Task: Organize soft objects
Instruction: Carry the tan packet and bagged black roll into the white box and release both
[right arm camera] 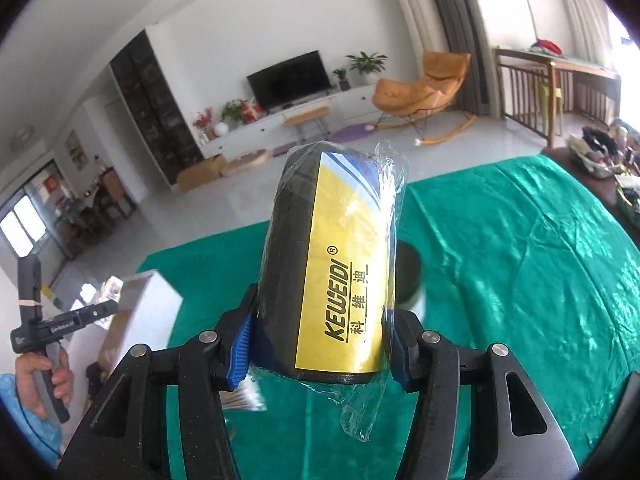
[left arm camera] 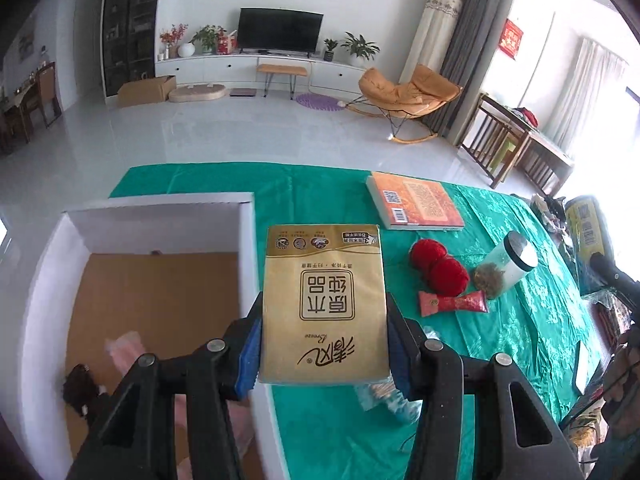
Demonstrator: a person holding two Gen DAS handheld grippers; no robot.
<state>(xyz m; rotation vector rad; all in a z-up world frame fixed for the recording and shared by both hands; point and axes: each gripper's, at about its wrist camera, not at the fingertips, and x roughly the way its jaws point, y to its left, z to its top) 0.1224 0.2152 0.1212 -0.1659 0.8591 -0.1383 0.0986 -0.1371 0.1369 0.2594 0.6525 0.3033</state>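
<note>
My left gripper [left arm camera: 324,344] is shut on a gold tissue pack [left arm camera: 324,304] and holds it above the green tablecloth [left arm camera: 328,432], just right of the open white box [left arm camera: 250,248]. The box has a brown floor and holds a pink soft item [left arm camera: 124,350] and a dark furry item [left arm camera: 80,390]. My right gripper [right arm camera: 320,344] is shut on a black roll with a yellow label in clear wrap [right arm camera: 332,268], held above the cloth [right arm camera: 520,264]. The roll also shows at the far right of the left wrist view [left arm camera: 588,232].
On the cloth lie two red yarn balls [left arm camera: 440,268], a red pouch [left arm camera: 452,302], a tipped jar with a black lid [left arm camera: 506,262] and an orange book [left arm camera: 416,204]. A clear packet [left arm camera: 380,396] lies under the tissue pack. The white box shows left in the right wrist view [right arm camera: 148,300].
</note>
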